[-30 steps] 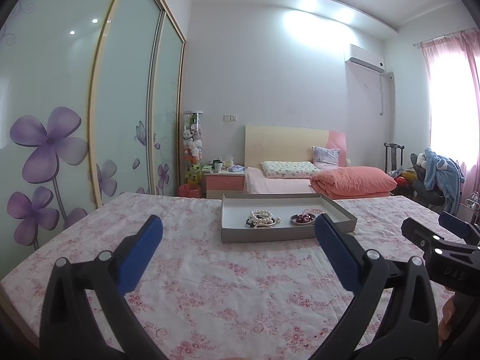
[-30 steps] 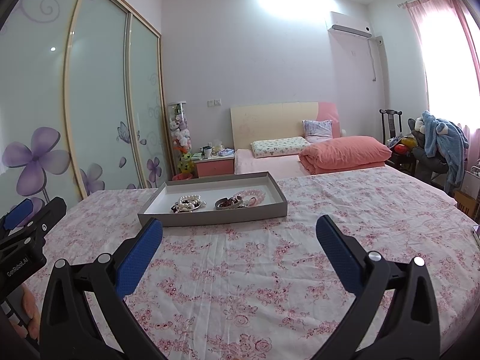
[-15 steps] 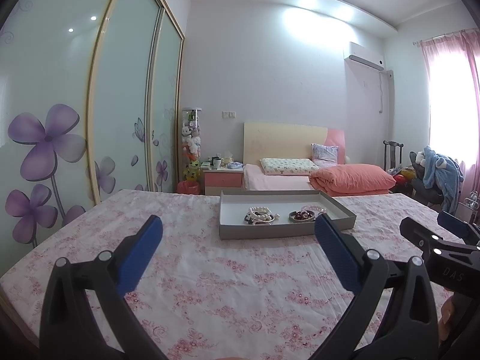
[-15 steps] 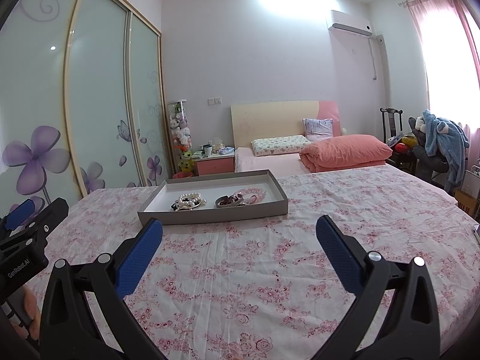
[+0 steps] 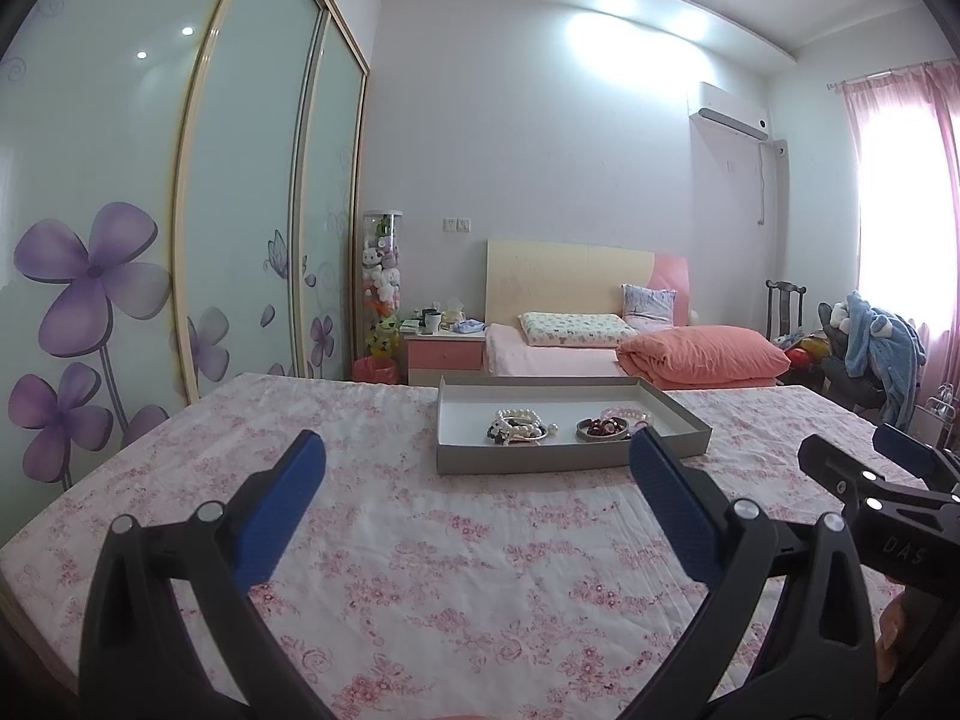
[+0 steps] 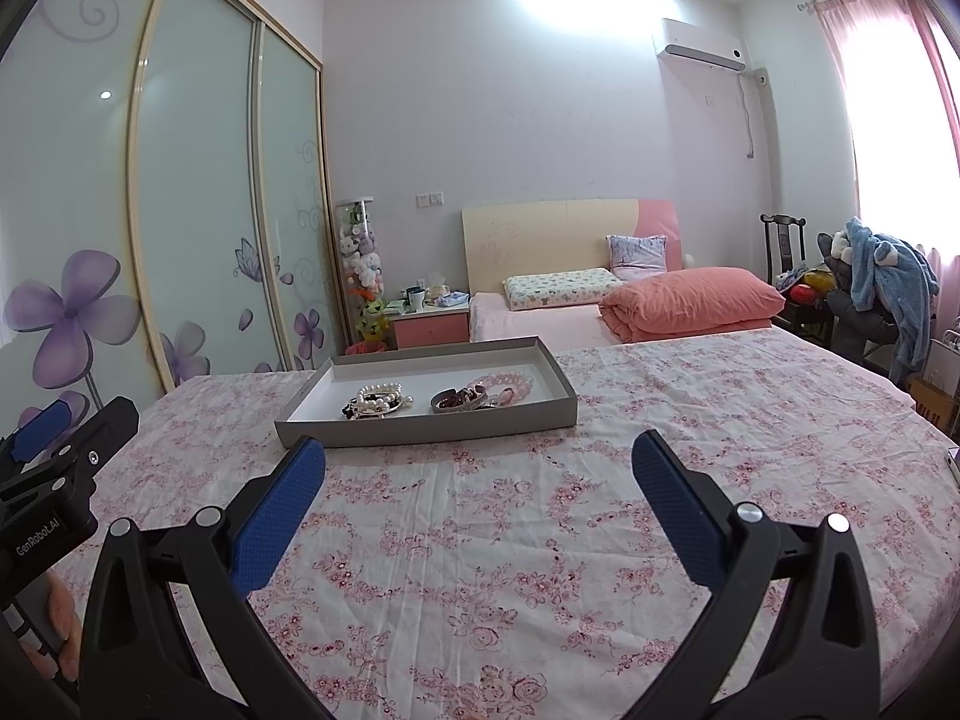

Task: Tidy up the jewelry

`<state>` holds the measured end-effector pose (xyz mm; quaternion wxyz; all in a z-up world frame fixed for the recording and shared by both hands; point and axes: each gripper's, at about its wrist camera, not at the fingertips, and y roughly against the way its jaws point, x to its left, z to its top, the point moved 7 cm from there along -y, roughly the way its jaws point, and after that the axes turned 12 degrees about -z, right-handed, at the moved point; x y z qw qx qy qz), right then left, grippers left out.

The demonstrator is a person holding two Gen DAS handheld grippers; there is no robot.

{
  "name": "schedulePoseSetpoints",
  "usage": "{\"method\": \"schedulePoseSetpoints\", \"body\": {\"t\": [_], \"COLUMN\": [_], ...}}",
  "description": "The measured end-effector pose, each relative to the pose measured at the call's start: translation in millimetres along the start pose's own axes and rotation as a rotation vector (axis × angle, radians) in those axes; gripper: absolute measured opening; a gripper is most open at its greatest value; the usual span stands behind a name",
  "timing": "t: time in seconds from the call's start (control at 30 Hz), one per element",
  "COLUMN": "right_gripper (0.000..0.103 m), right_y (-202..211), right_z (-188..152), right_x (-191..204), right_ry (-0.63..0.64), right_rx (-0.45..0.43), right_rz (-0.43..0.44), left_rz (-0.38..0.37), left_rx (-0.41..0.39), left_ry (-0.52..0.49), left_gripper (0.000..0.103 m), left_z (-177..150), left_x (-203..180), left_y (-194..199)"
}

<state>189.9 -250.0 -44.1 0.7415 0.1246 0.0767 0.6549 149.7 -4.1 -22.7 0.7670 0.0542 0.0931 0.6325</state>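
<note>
A shallow grey tray [image 5: 558, 460] [image 6: 432, 427] lies on the pink floral bedspread ahead of both grippers. In it lie a white pearl bracelet [image 5: 517, 425] [image 6: 379, 397], a dark red bead bracelet in a grey ring [image 5: 602, 428] [image 6: 457, 399] and a pink chain bracelet [image 5: 629, 415] [image 6: 503, 385]. My left gripper [image 5: 477, 474] is open and empty, short of the tray. My right gripper [image 6: 479, 471] is open and empty, just short of the tray's near wall. Each gripper shows at the edge of the other's view.
The floral bedspread [image 6: 540, 516] covers a wide flat surface. Sliding wardrobe doors with purple flowers [image 5: 90, 276] stand on the left. A second bed with an orange quilt [image 6: 690, 300] and a pink nightstand [image 5: 444, 354] stand behind. A chair with clothes [image 6: 888, 282] is at the right.
Both cameras have tilted slightly, so the tray sits a little differently in view. Both grippers stay open and empty.
</note>
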Motion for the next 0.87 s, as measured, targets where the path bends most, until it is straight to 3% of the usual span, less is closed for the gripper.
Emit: {"method": "schedulePoseSetpoints", "body": {"t": [0.87], "right_gripper": [0.101], "right_y": [-0.5], "right_z": [-0.8], "right_x": [0.6], "right_ry": [0.001], "right_rx": [0.001], "right_rz": [0.000], "left_rz": [-0.002], "left_rx": [0.004], "left_ry": [0.006], "left_gripper": [0.099], "left_z": [-4.1], "left_x": [-2.1], "left_y": [-1.1]}}
